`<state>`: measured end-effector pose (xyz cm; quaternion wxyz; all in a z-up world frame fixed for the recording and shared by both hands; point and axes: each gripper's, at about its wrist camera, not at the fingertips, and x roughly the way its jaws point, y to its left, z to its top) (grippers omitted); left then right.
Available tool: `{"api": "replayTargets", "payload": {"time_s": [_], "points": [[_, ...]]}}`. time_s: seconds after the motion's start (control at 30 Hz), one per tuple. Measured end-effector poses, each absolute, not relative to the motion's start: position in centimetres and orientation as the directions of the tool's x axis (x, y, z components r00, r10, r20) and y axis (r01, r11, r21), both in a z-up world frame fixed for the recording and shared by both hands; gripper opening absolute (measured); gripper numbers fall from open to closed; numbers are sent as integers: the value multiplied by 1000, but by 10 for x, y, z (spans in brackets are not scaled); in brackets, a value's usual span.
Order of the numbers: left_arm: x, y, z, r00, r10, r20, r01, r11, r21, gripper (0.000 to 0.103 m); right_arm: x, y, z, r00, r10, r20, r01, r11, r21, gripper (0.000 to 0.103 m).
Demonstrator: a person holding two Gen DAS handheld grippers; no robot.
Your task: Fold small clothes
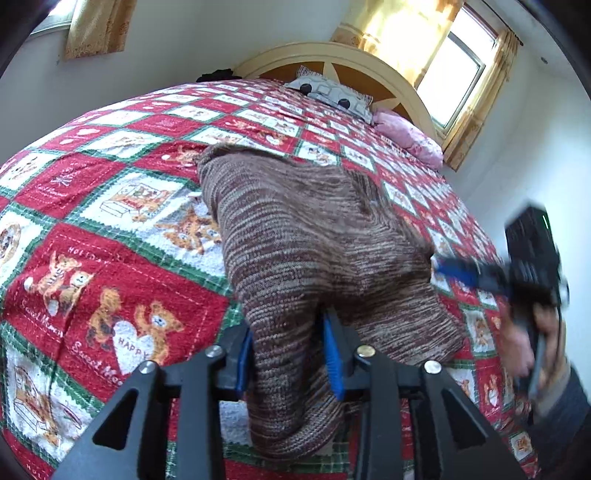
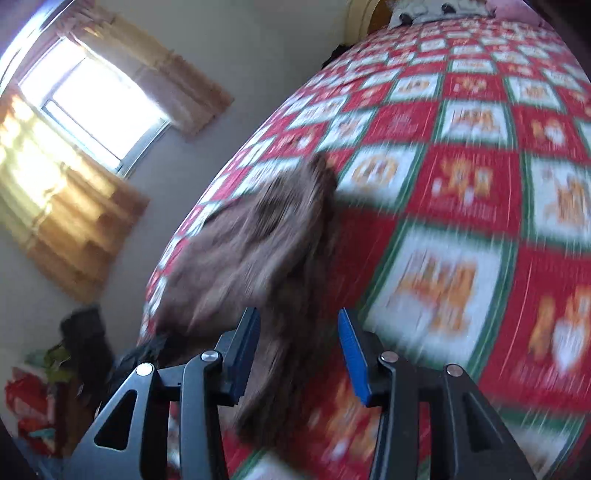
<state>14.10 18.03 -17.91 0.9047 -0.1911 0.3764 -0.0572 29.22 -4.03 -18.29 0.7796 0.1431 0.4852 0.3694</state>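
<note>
Lying rumpled near the bed's (image 1: 110, 206) foot edge, the brown-and-cream knit garment (image 1: 314, 240) runs toward the headboard. Left claw (image 1: 290, 354) stands partly open with knit between its pads; right claw (image 2: 299, 354) gapes, cloth blurred between.

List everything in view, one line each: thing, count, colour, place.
knitted garment: one, brown-and-cream marl, lying on the bedspread
bedspread: one, red, white and green teddy-bear patchwork, covering the bed
headboard: one, cream and orange, far end
pillows: two, grey patterned and pink, by the headboard
curtains: yellow, at the windows
left gripper: black, blue pads, garment edge between them
right gripper: black, blue pads, open beside the garment
hand: one, holding the right gripper
</note>
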Motion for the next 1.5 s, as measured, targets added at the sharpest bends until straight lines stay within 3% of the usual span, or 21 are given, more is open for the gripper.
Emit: {"api": "replayTargets", "payload": {"time_s": [0.07, 0.17, 0.2, 0.27, 0.43, 0.53, 0.63, 0.73, 0.8, 0.83, 0.9, 1.03, 1.13, 1.27, 1.37, 1.5], "points": [[140, 184, -175, 721, -245, -648, -43, 918, -394, 36, 259, -34, -195, 195, 724, -661, -461, 663, 590, 45], [146, 190, -170, 737, -228, -637, -65, 913, -402, 52, 248, -24, -203, 190, 715, -673, -467, 669, 578, 45], [148, 189, -169, 741, -216, -636, -69, 918, -392, 53, 246, -21, -204, 210, 709, -673, -479, 675, 562, 40], [152, 184, -168, 727, -206, -656, -73, 926, -371, 53, 243, -10, -205, 212, 703, -679, -474, 682, 557, 12], [148, 167, -181, 645, -257, -719, -62, 921, -385, 53, 222, -11, -175, 244, 680, -691, -542, 687, 485, 12], [139, 152, -185, 613, -241, -753, -32, 944, -328, 53, 220, -18, -172, 250, 627, -738, -548, 720, 426, 12], [134, 152, -177, 631, -230, -741, -34, 946, -322, 53, 223, -13, -184, 273, 533, -801, -553, 768, 322, 12], [135, 166, -159, 673, -223, -705, -55, 936, -348, 53, 226, -18, -192, 261, 554, -790, -547, 760, 352, 12], [141, 173, -146, 710, -186, -679, -61, 945, -322, 62, 221, -17, -192, 279, 541, -793, -568, 759, 319, 12], [148, 175, -140, 725, -162, -669, -64, 952, -299, 67, 218, -17, -193, 285, 538, -793, -573, 759, 309, 12], [165, 178, -139, 735, -98, -671, -92, 966, -241, 67, 220, -20, -194, 280, 552, -785, -564, 757, 331, 12], [200, 180, -175, 626, 25, -779, -152, 984, -90, 70, 223, -30, -195, 269, 599, -754, -538, 743, 398, 14], [196, 188, -187, 634, 8, -773, -165, 978, -125, 80, 221, -40, -182, 325, 592, -737, -515, 765, 388, 26], [183, 196, -185, 654, -54, -755, -171, 961, -217, 78, 220, -38, -141, 471, 579, -665, -530, 788, 311, 28], [166, 195, -174, 687, -88, -721, -166, 947, -274, 78, 226, -11, -124, 462, 635, -619, -596, 739, 314, 47], [156, 183, -168, 703, -104, -704, -139, 950, -280, 78, 247, 28, -140, 367, 672, -643, -644, 683, 345, 47]]}}
